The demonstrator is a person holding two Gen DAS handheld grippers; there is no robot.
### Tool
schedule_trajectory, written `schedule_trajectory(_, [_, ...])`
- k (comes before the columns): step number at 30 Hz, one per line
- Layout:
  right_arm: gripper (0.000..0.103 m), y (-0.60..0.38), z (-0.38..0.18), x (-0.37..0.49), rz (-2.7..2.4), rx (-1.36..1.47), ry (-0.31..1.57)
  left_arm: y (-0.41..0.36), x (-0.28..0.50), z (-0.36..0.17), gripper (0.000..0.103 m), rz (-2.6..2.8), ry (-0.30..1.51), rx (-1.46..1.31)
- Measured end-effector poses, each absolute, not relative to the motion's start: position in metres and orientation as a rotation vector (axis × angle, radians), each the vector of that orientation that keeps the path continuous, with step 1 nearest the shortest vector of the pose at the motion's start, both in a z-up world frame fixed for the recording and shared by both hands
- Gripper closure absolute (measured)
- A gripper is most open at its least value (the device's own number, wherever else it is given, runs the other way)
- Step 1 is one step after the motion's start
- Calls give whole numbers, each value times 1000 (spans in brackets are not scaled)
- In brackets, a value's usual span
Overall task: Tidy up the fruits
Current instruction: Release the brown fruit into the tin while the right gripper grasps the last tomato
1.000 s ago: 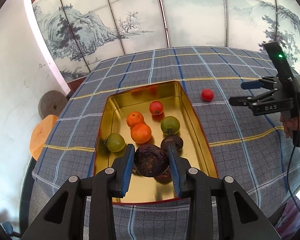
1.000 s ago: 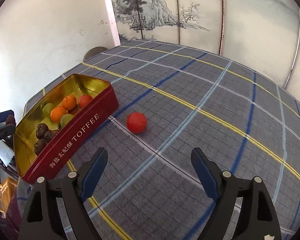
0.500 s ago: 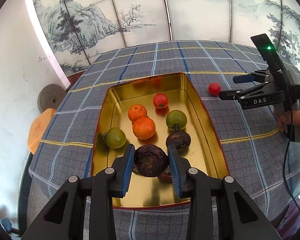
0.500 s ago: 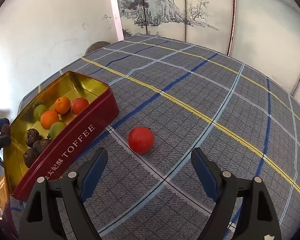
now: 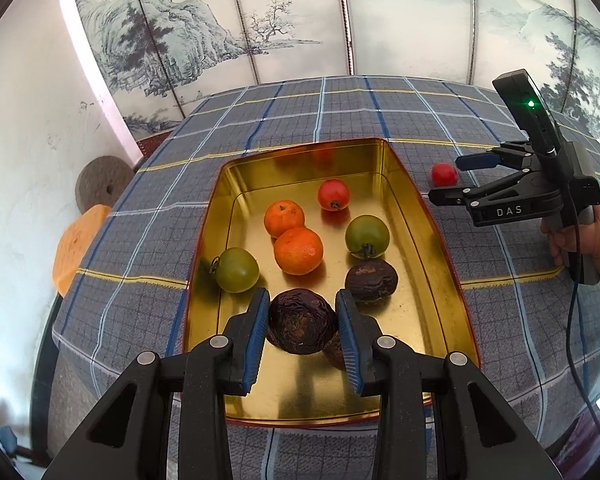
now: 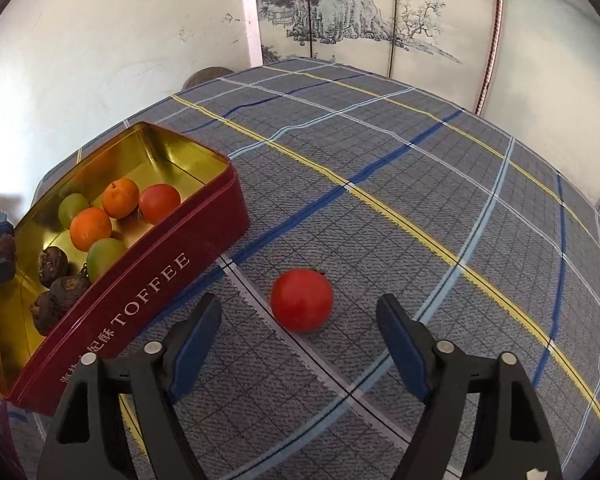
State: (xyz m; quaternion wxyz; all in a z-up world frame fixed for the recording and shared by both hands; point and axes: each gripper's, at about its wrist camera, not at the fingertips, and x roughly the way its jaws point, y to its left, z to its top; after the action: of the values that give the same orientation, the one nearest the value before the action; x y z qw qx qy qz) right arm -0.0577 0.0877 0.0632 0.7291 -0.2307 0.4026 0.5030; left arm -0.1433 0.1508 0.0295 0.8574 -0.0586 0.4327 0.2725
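Left jaws: left gripper (image 5: pixel 302 322) clamped on a dark wrinkled fruit (image 5: pixel 302 321) above the near end of the tin (image 5: pixel 440 240)
Right jaws: right gripper (image 6: pixel 299 338) spread wide, the red tomato (image 6: pixel 301 299) on the cloth just ahead, between the tips
Tin contents: two oranges (image 5: pixel 299 250), two green tomatoes (image 5: pixel 367 237), one red tomato, more dark fruits
Surface: checked tablecloth (image 6: pixel 440 184)
Backdrop: painted screen (image 5: pixel 260 28)
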Motion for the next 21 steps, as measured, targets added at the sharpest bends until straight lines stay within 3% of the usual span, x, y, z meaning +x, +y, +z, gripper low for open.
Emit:
schedule_trajectory(8, [44, 98, 58, -54, 1118, -533, 884, 157, -143, 29, 68, 573, 906, -145])
schedule_trajectory(11, [72, 101, 59, -52, 1113, -545, 885, 158, -143, 29, 68, 574, 907, -144])
schedule_trajectory(12, [75, 102, 60, -50, 1109, -552, 891, 158, -143, 29, 68, 575, 906, -145])
schedule_trajectory(21, [75, 61, 116, -81, 1165, -361, 819, 175, -147, 30, 68, 611, 894, -205])
